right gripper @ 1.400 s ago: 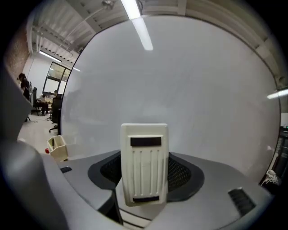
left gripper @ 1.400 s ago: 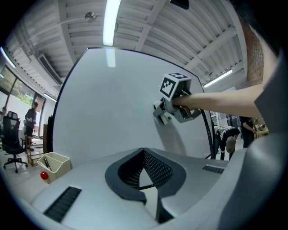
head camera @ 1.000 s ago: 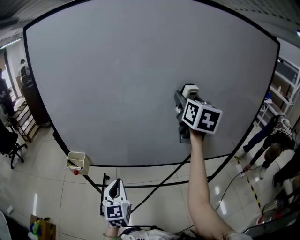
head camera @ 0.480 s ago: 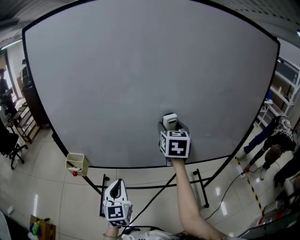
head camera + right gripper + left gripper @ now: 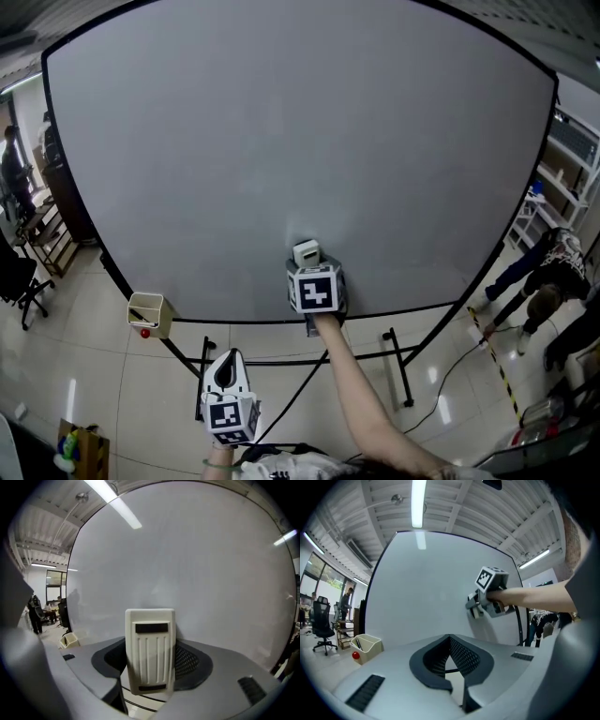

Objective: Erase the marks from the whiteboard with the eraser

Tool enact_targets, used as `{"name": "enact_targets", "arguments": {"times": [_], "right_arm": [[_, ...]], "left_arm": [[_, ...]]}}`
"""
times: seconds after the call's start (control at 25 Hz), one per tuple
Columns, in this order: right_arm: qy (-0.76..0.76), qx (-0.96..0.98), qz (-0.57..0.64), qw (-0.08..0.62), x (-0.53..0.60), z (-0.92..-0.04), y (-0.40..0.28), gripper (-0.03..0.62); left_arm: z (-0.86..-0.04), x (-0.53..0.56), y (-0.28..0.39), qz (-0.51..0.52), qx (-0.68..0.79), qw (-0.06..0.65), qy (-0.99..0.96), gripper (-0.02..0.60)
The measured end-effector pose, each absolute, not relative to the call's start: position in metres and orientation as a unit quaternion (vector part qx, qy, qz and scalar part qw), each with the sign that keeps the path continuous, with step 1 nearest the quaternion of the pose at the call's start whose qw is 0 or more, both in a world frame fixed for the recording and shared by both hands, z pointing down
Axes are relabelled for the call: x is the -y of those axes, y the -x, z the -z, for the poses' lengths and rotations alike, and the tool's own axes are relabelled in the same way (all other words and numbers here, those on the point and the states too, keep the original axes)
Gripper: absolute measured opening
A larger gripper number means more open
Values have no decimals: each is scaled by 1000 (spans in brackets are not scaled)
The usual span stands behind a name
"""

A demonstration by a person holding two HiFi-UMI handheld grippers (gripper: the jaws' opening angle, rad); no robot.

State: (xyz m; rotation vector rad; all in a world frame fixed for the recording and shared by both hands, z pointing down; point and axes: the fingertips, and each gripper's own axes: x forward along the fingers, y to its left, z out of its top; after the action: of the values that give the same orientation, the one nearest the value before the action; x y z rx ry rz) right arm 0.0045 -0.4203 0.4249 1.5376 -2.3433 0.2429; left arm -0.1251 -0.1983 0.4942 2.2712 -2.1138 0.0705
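The right hand-held gripper (image 5: 310, 270) clamps the eraser (image 5: 307, 251), seemingly against the whiteboard's (image 5: 281, 141) lower edge; the left hand-held gripper (image 5: 225, 371) hangs closed, empty.

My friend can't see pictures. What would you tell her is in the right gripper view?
A cream ribbed plastic eraser stands upright, pinched between the dark fingers of the right gripper. Behind it a large white whiteboard fills nearly the whole view, with no marks showing on it.
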Motion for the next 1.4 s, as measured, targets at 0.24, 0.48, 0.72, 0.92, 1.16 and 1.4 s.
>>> {"name": "enact_targets", "arguments": {"times": [0.24,0.48,0.72,0.92,1.16,1.4], "right_arm": [[-495,850,-102,147,379,-450,-4,284],[-467,866,-171,60,267,-464,-22,288],[-486,845,-209,74,148,-514,-43,290],[-503,835,-214,65,66,-526,-36,290],[-508,833,-211,62,13,-528,-32,287],[-512,827,-213,93,-11,-548,-41,284]], "left_arm": [[-511,159,133,-48,697,21,-715,2],[-522,129,135,-37,696,43,-716,2],[-515,86,123,-28,662,41,-748,2],[-532,21,130,-67,639,26,-765,2],[-530,-20,118,-55,622,38,-781,2],[-526,-34,96,-61,614,32,-786,2]]}}
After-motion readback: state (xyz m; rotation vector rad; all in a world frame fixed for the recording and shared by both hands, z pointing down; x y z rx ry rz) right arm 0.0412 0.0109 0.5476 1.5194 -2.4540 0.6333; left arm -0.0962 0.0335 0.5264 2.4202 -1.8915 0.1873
